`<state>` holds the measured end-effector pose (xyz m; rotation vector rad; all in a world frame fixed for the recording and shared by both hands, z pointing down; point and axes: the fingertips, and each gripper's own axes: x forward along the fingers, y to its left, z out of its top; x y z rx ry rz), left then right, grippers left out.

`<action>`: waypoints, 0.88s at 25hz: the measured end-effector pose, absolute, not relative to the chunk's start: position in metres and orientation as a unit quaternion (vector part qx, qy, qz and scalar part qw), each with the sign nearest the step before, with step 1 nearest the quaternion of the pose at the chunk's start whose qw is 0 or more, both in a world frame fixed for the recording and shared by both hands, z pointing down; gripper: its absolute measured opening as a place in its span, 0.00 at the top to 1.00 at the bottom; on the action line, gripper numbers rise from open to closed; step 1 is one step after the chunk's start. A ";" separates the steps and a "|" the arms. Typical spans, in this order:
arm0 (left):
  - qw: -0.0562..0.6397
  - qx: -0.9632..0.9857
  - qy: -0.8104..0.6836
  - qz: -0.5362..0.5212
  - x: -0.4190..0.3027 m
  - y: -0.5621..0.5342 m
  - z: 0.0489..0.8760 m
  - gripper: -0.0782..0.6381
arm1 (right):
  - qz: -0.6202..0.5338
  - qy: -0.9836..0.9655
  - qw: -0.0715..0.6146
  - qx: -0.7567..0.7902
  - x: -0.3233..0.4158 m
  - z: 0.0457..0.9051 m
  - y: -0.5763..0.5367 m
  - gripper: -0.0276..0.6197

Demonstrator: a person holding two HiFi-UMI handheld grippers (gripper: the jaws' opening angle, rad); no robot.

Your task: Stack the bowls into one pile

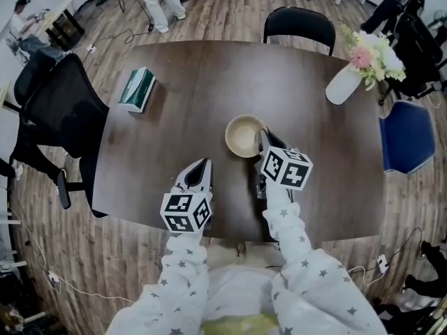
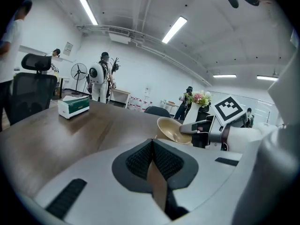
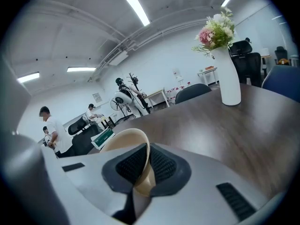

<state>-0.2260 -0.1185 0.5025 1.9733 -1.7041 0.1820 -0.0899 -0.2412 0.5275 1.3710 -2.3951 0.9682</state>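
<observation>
One tan bowl [image 1: 243,135] shows near the middle of the dark table [image 1: 188,103]. My right gripper [image 1: 262,137] is shut on the bowl's near right rim. In the right gripper view the rim [image 3: 123,142] runs between the black pads [image 3: 161,165]. The left gripper view shows the bowl [image 2: 171,128] tilted and raised off the tabletop, with the right gripper [image 2: 194,128] holding it. My left gripper [image 1: 202,165] hovers left of the bowl, over the table's near part. Its jaws [image 2: 151,143] meet at the tips with nothing held.
A green and white box [image 1: 137,88] lies at the table's far left. A white vase with flowers [image 1: 347,81] stands at the far right. Black chairs [image 1: 59,110] [image 1: 299,23] and a blue chair [image 1: 407,137] ring the table. People stand in the background.
</observation>
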 end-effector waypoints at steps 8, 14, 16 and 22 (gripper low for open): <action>0.266 0.743 -0.609 0.076 -0.200 -0.134 0.507 0.85 | 0.343 -0.791 0.112 0.495 -0.056 0.544 -0.255 0.90; 0.269 0.747 -0.602 0.082 -0.191 -0.138 0.511 0.85 | 0.343 -0.790 0.130 0.492 -0.057 0.557 -0.258 0.90; 0.270 0.747 -0.601 0.083 -0.190 -0.138 0.513 0.85 | 0.339 -0.792 0.142 0.487 -0.060 0.562 -0.259 0.90; 0.272 0.745 -0.603 0.084 -0.190 -0.138 0.514 0.85 | 0.324 -0.798 0.170 0.478 -0.066 0.571 -0.260 0.90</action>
